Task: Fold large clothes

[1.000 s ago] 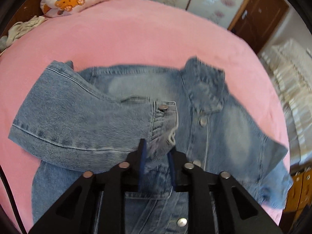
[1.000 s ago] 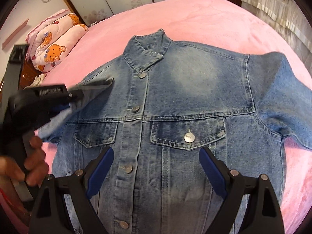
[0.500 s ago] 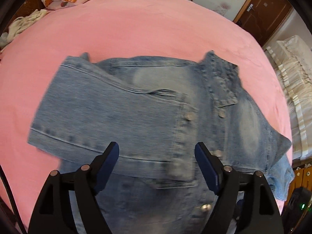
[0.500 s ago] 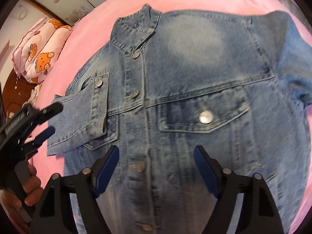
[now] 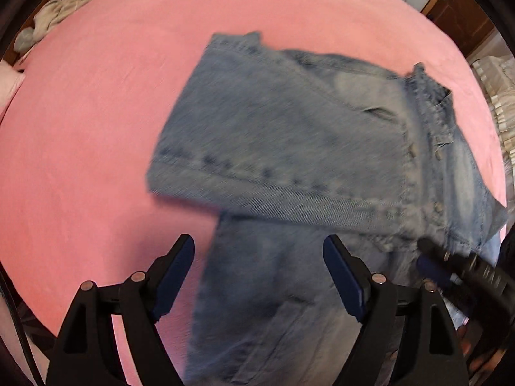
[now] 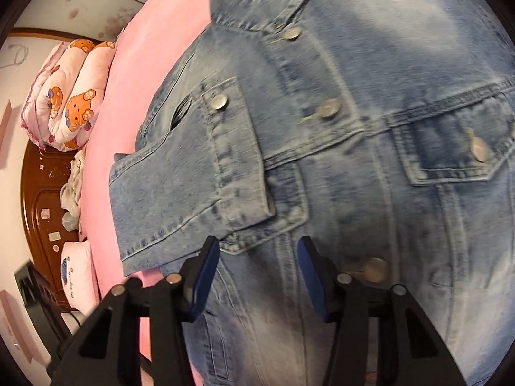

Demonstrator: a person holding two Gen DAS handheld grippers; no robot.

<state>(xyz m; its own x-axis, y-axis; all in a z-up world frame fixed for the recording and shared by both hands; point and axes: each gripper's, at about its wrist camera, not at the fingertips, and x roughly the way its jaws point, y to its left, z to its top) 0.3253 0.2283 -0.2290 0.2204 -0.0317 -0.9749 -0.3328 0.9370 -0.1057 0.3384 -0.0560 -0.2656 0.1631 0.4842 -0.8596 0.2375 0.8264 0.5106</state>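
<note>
A light blue denim jacket (image 6: 370, 135) lies front up, buttoned, on the pink bed (image 5: 80, 144). One sleeve (image 5: 273, 148) is folded across the chest, its cuff (image 6: 238, 157) resting by the button placket. My left gripper (image 5: 259, 276) is open and empty, above the jacket's side edge below the folded sleeve. My right gripper (image 6: 259, 280) is open with the jaws partly closed, empty, over the jacket front just below the cuff. It also shows in the left wrist view (image 5: 450, 263) at the right edge.
A pink bear-print quilt (image 6: 70, 96) is rolled at the head of the bed. A small white pillow (image 6: 75, 276) and crumpled pale cloth (image 5: 61, 9) lie by the dark wooden headboard (image 6: 42, 186). Wardrobe doors stand behind the bed.
My left gripper let go of the sleeve cuff, opened and pulled back toward the jacket's side. My right gripper moved in over the jacket front and narrowed its jaws.
</note>
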